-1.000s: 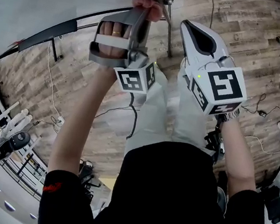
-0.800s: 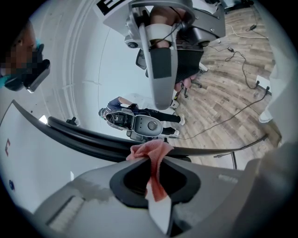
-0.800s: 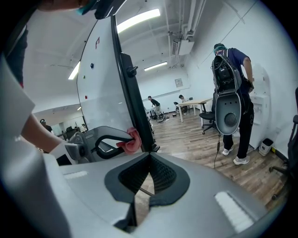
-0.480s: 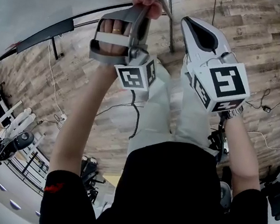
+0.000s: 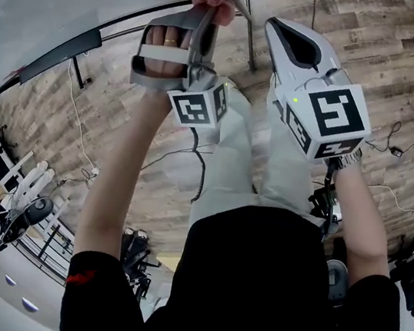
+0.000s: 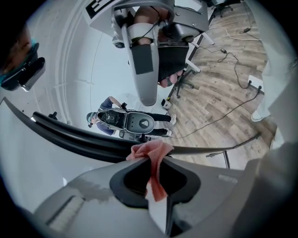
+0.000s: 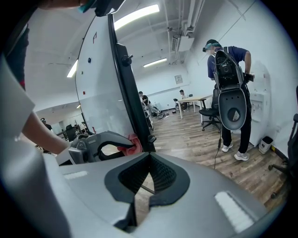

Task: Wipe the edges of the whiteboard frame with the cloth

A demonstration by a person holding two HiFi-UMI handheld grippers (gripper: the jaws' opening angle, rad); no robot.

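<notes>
At 12 o'clock in the head view, the left gripper [image 5: 207, 14] clamps the pink cloth [image 6: 151, 151] between its jaws. The cloth tuft touches the dark whiteboard frame [image 6: 77, 136]. Right gripper [image 7: 148, 159], at 1 o'clock, has its jaws closed together on nothing.

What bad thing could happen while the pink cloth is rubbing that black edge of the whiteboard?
Only a small bunch of the pink cloth pokes past the left tool, so its hard tips might scrape the black frame, or the cloth might slip out. A black cable lies on the floor near the person's feet, so stepping sideways along the board could mean a trip.
</notes>
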